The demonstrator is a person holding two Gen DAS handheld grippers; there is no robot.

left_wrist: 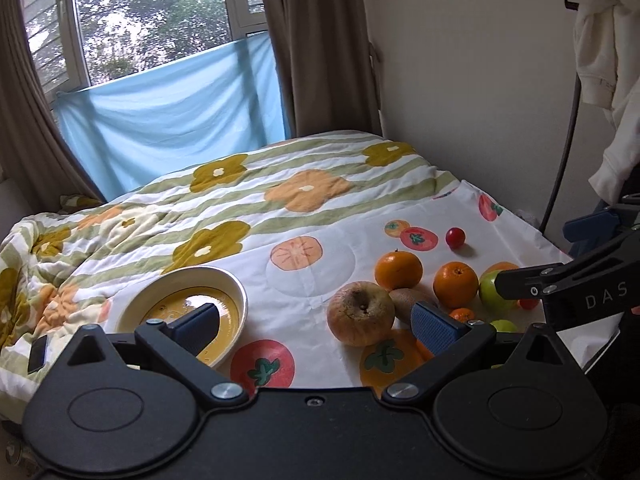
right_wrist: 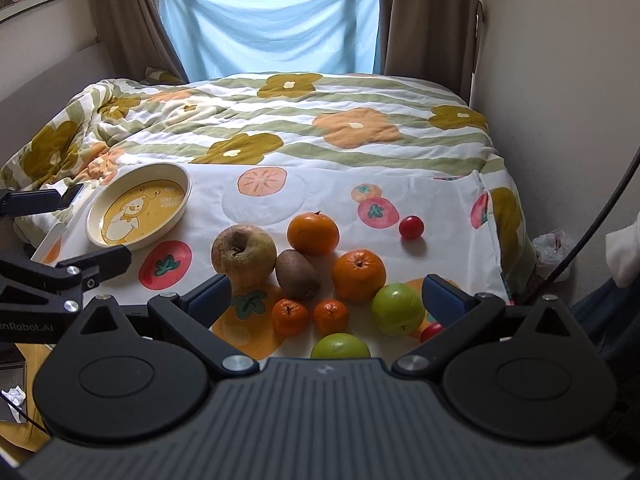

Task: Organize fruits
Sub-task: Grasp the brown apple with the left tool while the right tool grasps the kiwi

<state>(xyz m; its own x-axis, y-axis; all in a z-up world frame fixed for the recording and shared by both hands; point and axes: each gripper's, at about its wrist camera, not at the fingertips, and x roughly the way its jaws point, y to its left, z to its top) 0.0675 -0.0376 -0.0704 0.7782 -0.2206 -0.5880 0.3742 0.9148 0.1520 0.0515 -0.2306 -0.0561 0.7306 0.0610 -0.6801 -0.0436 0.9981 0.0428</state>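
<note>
Right wrist view: right gripper point(right_wrist: 326, 298) hangs low over the fruit pile, jaws spread wide and empty, the small fruits framed between its blue pads.
Left wrist view: left gripper point(left_wrist: 316, 326) also gapes wide with nothing between its pads, its left pad over the dish, its right pad in front of the kiwi.
Dish: cream-rimmed dish point(right_wrist: 182, 204) with a yellow cartoon floor sits left of centre in the right view, empty, well apart from the fruit.
Fruit pile: lower centre of the right view, on the fruit-print cloth point(right_wrist: 440, 200); a blotchy brown apple point(right_wrist: 243, 249), a kiwi point(right_wrist: 297, 274) touching it, 2 oranges point(right_wrist: 313, 233) point(right_wrist: 359, 275), 2 small mandarins point(right_wrist: 290, 316) point(right_wrist: 330, 316), and 2 green apples point(right_wrist: 398, 308) point(right_wrist: 340, 346).
Strays: 1 cherry tomato point(right_wrist: 411, 227) lies alone at right of centre; another red one point(right_wrist: 430, 331) peeks out by the right pad.
Step in hand: I judge this the very start, since no fruit is in the dish.
Next move: likely lower 1 gripper around a single fruit, close gently, then carry it left to the dish.
Handling: round fruit on soft bedding may roll once nudged.
</note>
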